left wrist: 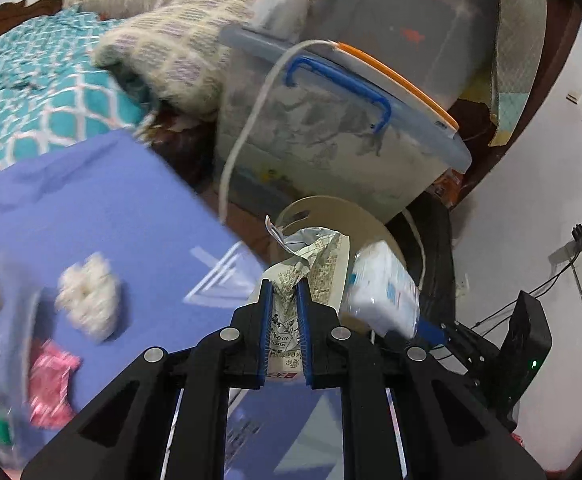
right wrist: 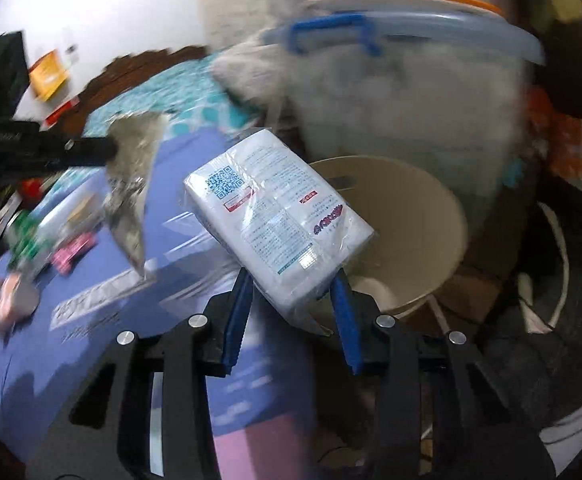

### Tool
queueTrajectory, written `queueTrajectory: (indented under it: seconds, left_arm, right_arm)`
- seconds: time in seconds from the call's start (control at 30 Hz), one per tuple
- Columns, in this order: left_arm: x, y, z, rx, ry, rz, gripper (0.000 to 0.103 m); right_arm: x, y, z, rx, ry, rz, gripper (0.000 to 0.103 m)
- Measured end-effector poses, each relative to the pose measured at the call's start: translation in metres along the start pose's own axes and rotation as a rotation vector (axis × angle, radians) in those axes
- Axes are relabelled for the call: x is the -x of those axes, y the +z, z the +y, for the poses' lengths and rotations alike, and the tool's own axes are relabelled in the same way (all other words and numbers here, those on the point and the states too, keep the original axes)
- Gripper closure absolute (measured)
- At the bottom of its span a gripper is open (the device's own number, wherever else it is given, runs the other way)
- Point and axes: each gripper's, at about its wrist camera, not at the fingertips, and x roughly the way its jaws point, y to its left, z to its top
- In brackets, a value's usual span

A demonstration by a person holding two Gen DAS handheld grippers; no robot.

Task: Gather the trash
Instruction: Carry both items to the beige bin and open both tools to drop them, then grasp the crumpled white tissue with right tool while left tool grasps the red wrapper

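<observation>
My left gripper (left wrist: 284, 286) is shut on a crumpled printed foil wrapper (left wrist: 323, 264), which hangs in front of the round beige bin (left wrist: 331, 204). My right gripper (right wrist: 293, 280) is shut on a white plastic-wrapped tissue pack (right wrist: 275, 216), held tilted over the near rim of the beige bin (right wrist: 431, 200). In the left wrist view the same tissue pack (left wrist: 383, 284) hangs just right of the wrapper. In the right wrist view the left gripper comes in from the left with the silvery wrapper (right wrist: 131, 184) dangling from it.
A purple mat (left wrist: 131, 220) carries a white crumpled tissue (left wrist: 89, 296), a pink wrapper (left wrist: 51, 384) and blurred green and yellow packs at its left edge. Behind the bin stands a clear storage box (left wrist: 331, 148) with a blue handle and a white cord (left wrist: 247, 128).
</observation>
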Motion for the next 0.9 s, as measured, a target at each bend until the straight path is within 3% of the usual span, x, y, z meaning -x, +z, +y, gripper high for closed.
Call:
queueTrajectory:
  seconds: [0.1, 0.13, 0.17, 0.2, 0.23, 0.33, 0.4, 0.47, 0.57, 0.67, 0.7, 0.73, 0.8, 0.83, 0.9]
  left_arm:
    - [-0.034, 0.023, -0.018, -0.027, -0.017, 0.017, 0.091]
    - [-0.043, 0.026, -0.024, -0.034, -0.015, 0.019, 0.090]
    - [-0.051, 0.030, -0.029, -0.042, -0.006, 0.026, 0.075]
    - [-0.060, 0.034, -0.034, -0.048, 0.015, 0.040, 0.040]
    - [-0.068, 0.036, -0.038, -0.050, 0.048, 0.044, 0.031]
    - [-0.063, 0.037, -0.043, -0.070, 0.055, 0.011, 0.032]
    - [-0.046, 0.032, -0.038, -0.059, 0.054, -0.021, 0.032]
    - [-0.027, 0.022, -0.029, -0.040, 0.045, -0.046, 0.032]
    - [0.009, -0.006, -0.009, -0.013, 0.062, -0.086, 0.032]
    - [0.045, -0.042, 0.022, 0.028, 0.155, -0.128, 0.032]
    - [0.056, -0.056, 0.040, 0.058, 0.221, -0.139, 0.032]
    - [0.063, -0.064, 0.051, 0.077, 0.268, -0.142, 0.032]
    - [0.071, -0.084, 0.082, 0.141, 0.365, -0.109, 0.032]
    - [0.071, -0.091, 0.093, 0.163, 0.380, -0.088, 0.032]
    - [0.073, -0.108, 0.116, 0.236, 0.379, -0.044, 0.040]
  right_arm:
    - [-0.014, 0.011, -0.023, -0.063, -0.038, 0.027, 0.044]
    - [-0.018, 0.013, -0.029, -0.082, -0.047, 0.036, 0.019]
    - [-0.021, 0.013, -0.031, -0.101, -0.053, 0.025, 0.010]
    - [-0.019, 0.014, -0.034, -0.119, -0.060, 0.005, 0.010]
    - [-0.015, 0.013, -0.036, -0.131, -0.059, -0.009, 0.010]
    - [-0.005, 0.012, -0.035, -0.131, -0.064, -0.051, 0.012]
    - [0.007, 0.013, -0.032, -0.130, -0.061, -0.097, 0.020]
    - [0.016, 0.019, -0.022, -0.119, -0.037, -0.133, 0.039]
    - [0.016, 0.033, 0.001, -0.089, 0.069, -0.126, 0.053]
    - [-0.005, 0.046, 0.037, -0.055, 0.200, -0.062, 0.051]
    - [-0.017, 0.051, 0.053, -0.046, 0.247, -0.024, 0.051]
    - [-0.031, 0.055, 0.070, -0.034, 0.294, 0.018, 0.048]
    - [-0.055, 0.060, 0.108, 0.012, 0.354, 0.075, 0.032]
    - [-0.069, 0.062, 0.129, 0.044, 0.369, 0.098, 0.025]
    - [-0.094, 0.063, 0.161, 0.081, 0.385, 0.147, 0.024]
